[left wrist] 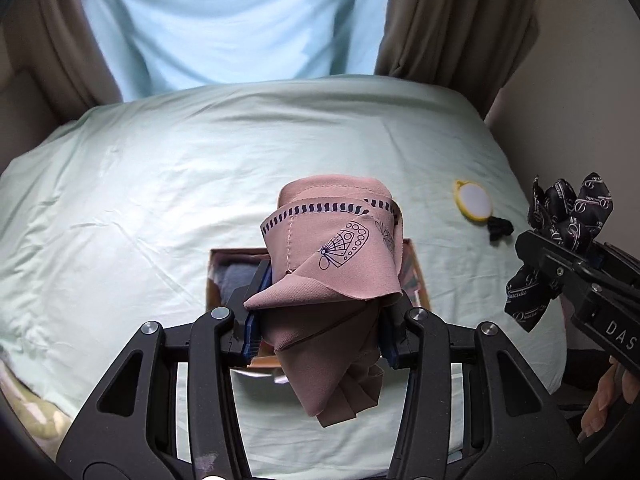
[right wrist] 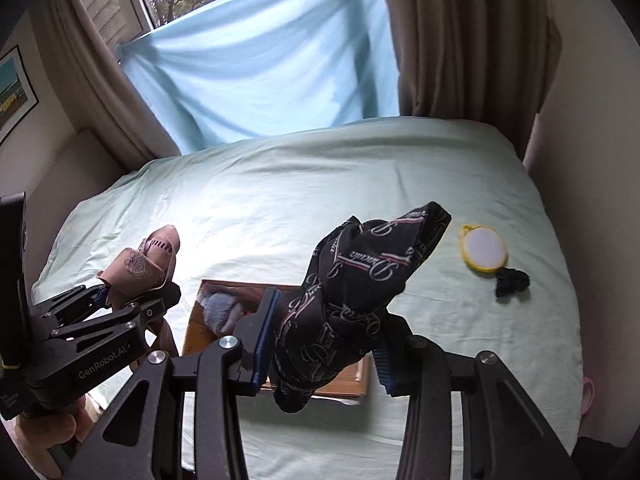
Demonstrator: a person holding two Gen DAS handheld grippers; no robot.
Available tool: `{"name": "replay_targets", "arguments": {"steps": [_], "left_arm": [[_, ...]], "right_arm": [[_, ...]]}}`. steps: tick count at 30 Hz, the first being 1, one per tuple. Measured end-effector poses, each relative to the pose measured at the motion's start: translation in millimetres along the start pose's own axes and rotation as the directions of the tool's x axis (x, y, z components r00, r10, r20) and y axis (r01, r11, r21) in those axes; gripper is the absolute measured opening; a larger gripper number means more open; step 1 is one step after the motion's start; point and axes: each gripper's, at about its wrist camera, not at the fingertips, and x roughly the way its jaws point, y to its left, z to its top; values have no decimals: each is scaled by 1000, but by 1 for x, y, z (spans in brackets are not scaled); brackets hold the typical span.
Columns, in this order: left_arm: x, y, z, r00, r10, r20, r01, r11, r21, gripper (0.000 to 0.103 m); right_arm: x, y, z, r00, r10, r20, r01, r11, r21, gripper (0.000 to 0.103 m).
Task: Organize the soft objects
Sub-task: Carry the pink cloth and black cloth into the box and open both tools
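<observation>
Left tongs (left wrist: 320,312) are held above the bed (left wrist: 140,200), pointing forward and slightly down, clenched on a dusty-pink cloth (left wrist: 332,256). The cloth is smooth, stretchy-looking fabric, bunched into a loose roll, printed with a dark blue fan-like motif and a dashed border; its lower folds hang below the pads. Directly beneath it sits an open cardboard box (left wrist: 214,276) resting on the bed, holding a grey-blue fuzzy item (left wrist: 236,280).

Right tongs (right wrist: 324,332) are raised to the right of the left pair, angled toward the box, grasping a black satin-like cloth (right wrist: 360,280) with white script lettering and thin pale stripes. It is crumpled, one end standing up past the blue pads (right wrist: 266,320), the other drooping below.

The bed carries a pale mint sheet, lightly creased. Farther right on it lie a round yellow-rimmed pad with a white centre (right wrist: 484,248) and, touching its edge, a small black crumpled item (right wrist: 512,280). A light blue sheet (right wrist: 260,68) hangs across the window between beige curtains (right wrist: 460,40).
</observation>
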Motion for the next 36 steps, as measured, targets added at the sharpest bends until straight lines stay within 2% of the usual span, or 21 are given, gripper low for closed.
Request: {"name": "replay_targets", "arguments": {"steps": [7, 14, 24, 28, 30, 36], "left_arm": [[41, 57, -16, 996, 5, -92, -4, 1000, 6, 42], [96, 83, -33, 980, 0, -198, 0, 1000, 2, 42], [173, 78, -39, 944, -11, -329, 8, 1000, -12, 42], [200, 77, -44, 921, -38, -388, 24, 999, -40, 42], [212, 71, -45, 911, -31, -412, 24, 999, -22, 42], [225, 65, -42, 901, -10, -433, 16, 1000, 10, 42]], "right_arm": [[57, 33, 0, 996, -10, -93, 11, 1000, 14, 39], [117, 43, -8, 972, -44, -231, 38, 999, -31, 39], [194, 18, -21, 910, -75, -408, 66, 997, -36, 39], [218, 5, -24, 883, -74, -464, 82, 997, -1, 39], [228, 0, -23, 871, -60, -488, 81, 996, 24, 39], [249, -2, -14, 850, -14, -527, 71, 993, 89, 39]]}}
